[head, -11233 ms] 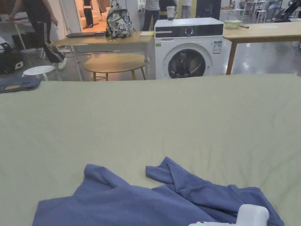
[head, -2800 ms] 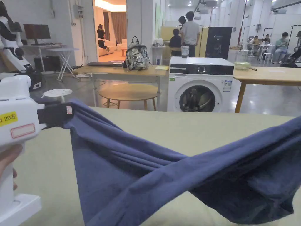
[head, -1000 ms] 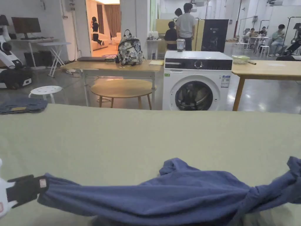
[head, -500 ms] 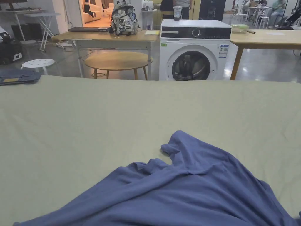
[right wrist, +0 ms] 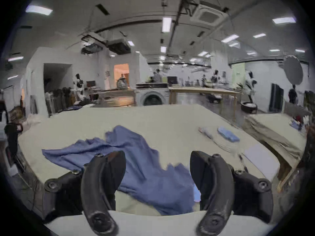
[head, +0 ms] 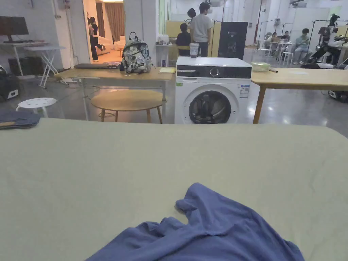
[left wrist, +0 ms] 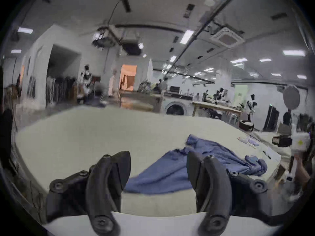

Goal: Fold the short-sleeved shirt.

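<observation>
From where I sit, the folding has not begun. The shirt (head: 210, 231) lies in a loose blue heap on the near part of the counter (head: 170, 153), rumpled rather than spread: in the head view one part juts up toward the far side with a curled edge, and ridges run across the body. I can't pick out the collar, the hem or either sleeve with any confidence, so I judge the garment is not yet laid flat — that comes before any fold.

My left tongs (left wrist: 157, 170) stand apart with nothing between them; the shirt's near edge shows through the gap, on the counter beyond the jaws and not touching them as far as I can tell. My right tongs (right wrist: 157, 164) are likewise apart and empty, and cloth fills the gap beyond them too. Neither holds the fabric.

What is left, by my reckoning, is nearly everything: take hold at two edges or corners, draw the shirt out flat, smooth the ridges, bring the sleeves in, then fold the body over. The far part of the counter is bare, so there is room to spread. A few small items (right wrist: 227, 135) lie off on my right side, well apart from the shirt — I'd keep the cloth from sweeping them.
</observation>
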The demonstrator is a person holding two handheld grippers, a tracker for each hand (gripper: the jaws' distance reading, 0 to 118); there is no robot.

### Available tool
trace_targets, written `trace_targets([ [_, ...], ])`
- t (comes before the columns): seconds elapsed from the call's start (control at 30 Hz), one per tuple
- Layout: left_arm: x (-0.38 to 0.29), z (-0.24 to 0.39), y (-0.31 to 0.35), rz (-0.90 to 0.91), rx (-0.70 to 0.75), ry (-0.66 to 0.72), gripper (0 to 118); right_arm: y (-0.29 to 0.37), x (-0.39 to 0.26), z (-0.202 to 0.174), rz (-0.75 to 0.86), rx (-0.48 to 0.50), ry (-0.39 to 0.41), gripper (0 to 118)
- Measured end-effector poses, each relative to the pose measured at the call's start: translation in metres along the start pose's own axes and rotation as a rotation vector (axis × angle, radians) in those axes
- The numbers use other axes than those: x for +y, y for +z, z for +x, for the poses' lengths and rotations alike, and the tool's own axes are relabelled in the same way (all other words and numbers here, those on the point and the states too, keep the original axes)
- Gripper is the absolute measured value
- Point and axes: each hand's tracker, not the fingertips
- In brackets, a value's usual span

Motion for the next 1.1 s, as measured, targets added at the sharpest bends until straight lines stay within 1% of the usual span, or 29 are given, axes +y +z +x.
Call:
trace_targets([
  [0.03, 0.000, 0.007, -0.003, 0.020, -0.013, -0.026, 69, -0.005, 0.001, -0.009, 0.011, 0.057, -0.011, 79],
  [0.07, 0.001, 0.015, -0.008, 0.018, -0.020, -0.044, 68, -0.010, 0.002, -0.016, 0.020, 0.104, -0.021, 70],
  [0.1, 0.001, 0.024, -0.014, 0.027, -0.018, -0.068, 64, -0.017, 0.001, -0.024, 0.015, 0.142, -0.026, 56],
  [0.13, 0.002, 0.032, -0.020, 0.019, -0.009, -0.070, 51, -0.022, 0.001, -0.035, 0.003, 0.150, -0.023, 39],
  [0.17, 0.002, 0.035, -0.023, 0.015, -0.013, -0.064, 22, -0.027, 0.001, -0.042, -0.005, 0.148, -0.015, 20],
  [0.2, 0.003, 0.038, -0.026, 0.004, -0.034, -0.055, 3, -0.032, 0.000, -0.050, -0.020, 0.150, -0.004, 15],
  [0.23, 0.002, 0.041, -0.028, -0.002, -0.060, -0.042, 0, -0.036, -0.002, -0.057, -0.031, 0.150, 0.009, 5],
  [0.27, 0.002, 0.043, -0.030, -0.010, -0.077, -0.034, 0, -0.038, -0.003, -0.062, -0.040, 0.159, 0.014, 0],
  [0.33, 0.002, 0.042, -0.030, -0.034, -0.105, -0.004, 0, -0.040, -0.007, -0.069, -0.045, 0.156, 0.025, 0],
  [0.4, 0.000, 0.037, -0.028, -0.034, -0.084, 0.001, 0, -0.040, -0.009, -0.070, -0.057, 0.183, 0.026, 0],
  [0.47, 0.000, 0.024, -0.025, -0.055, -0.046, 0.023, 0, -0.040, -0.010, -0.068, -0.056, 0.187, 0.016, 0],
  [0.53, -0.001, 0.001, -0.018, -0.048, -0.024, 0.107, 0, -0.040, -0.014, -0.062, -0.064, 0.186, 0.006, 0],
  [0.6, -0.004, -0.022, -0.016, -0.070, 0.031, 0.168, 0, -0.039, -0.017, -0.055, -0.076, 0.190, -0.014, 0],
  [0.63, -0.005, -0.034, -0.016, -0.070, 0.104, 0.180, 0, -0.039, -0.019, -0.051, -0.085, 0.190, -0.029, 0],
  [0.67, -0.007, -0.045, -0.017, -0.080, 0.148, 0.178, 7, -0.039, -0.022, -0.048, -0.094, 0.189, -0.044, 0],
  [0.7, -0.011, -0.059, -0.023, -0.104, 0.151, 0.189, 25, -0.040, -0.025, -0.044, -0.107, 0.191, -0.060, 0],
  [0.73, -0.015, -0.071, -0.031, -0.149, 0.164, 0.198, 47, -0.042, -0.029, -0.041, -0.121, 0.189, -0.079, 0],
  [0.77, -0.021, -0.080, -0.039, -0.193, 0.177, 0.215, 73, -0.044, -0.032, -0.038, -0.133, 0.185, -0.096, 0],
  [0.8, -0.027, -0.089, -0.050, -0.233, 0.167, 0.229, 85, -0.046, -0.041, -0.032, -0.146, 0.186, -0.113, 0],
  [0.83, -0.037, -0.097, -0.064, -0.279, 0.168, 0.251, 87, -0.047, -0.045, -0.029, -0.156, 0.184, -0.129, 0],
  [0.93, -0.063, -0.116, -0.105, -0.400, 0.158, 0.340, 87, -0.047, -0.052, -0.024, -0.177, 0.183, -0.154, 0],
  [0.97, -0.072, -0.117, -0.117, -0.440, 0.155, 0.350, 87, -0.046, -0.053, -0.023, -0.181, 0.181, -0.153, 0],
  [1.0, -0.080, -0.119, -0.130, -0.434, 0.155, 0.326, 87, -0.046, -0.053, -0.022, -0.189, 0.176, -0.145, 0],
  [1.03, -0.087, -0.118, -0.141, -0.474, 0.180, 0.309, 83, -0.045, -0.053, -0.022, -0.196, 0.169, -0.131, 0],
  [1.07, -0.092, -0.117, -0.149, -0.506, 0.200, 0.299, 59, -0.043, -0.053, -0.022, -0.203, 0.164, -0.116, 0],
  [1.1, -0.098, -0.112, -0.156, -0.541, 0.180, 0.309, 28, -0.042, -0.053, -0.022, -0.209, 0.158, -0.099, 0],
])
